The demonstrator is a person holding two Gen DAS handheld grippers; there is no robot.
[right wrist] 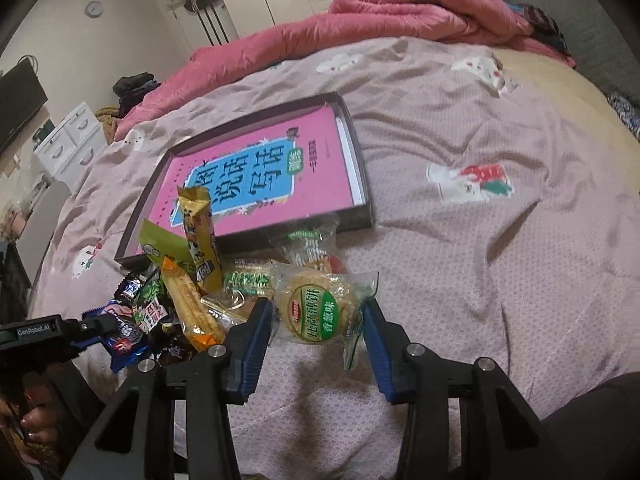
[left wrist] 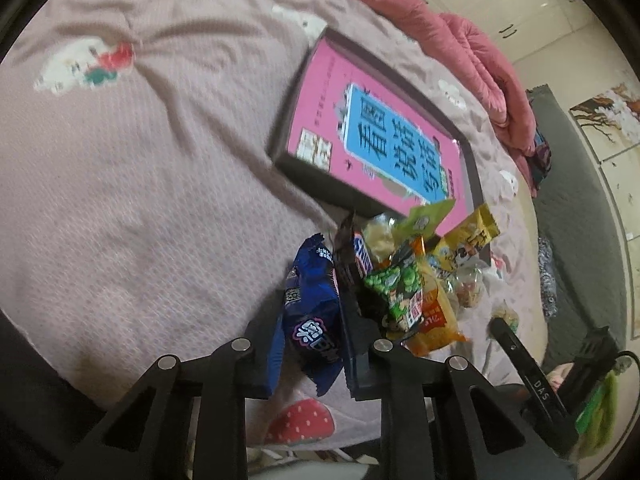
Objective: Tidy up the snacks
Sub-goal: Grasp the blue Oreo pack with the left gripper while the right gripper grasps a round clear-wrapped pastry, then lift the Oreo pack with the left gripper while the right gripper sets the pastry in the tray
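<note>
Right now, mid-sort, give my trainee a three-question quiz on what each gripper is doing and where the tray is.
1. True or false: the left gripper is shut on the blue snack packet.
2. The right gripper brackets which item: A) round biscuit pack, B) yellow stick pack?
3. What lies inside the dark tray?

Key: 1 true; 2 A, with both fingers apart from it; 3 a pink book.

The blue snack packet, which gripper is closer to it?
Left. The left gripper is shut on the blue snack packet; the right gripper is off beside the pile, around a round biscuit pack.
</note>
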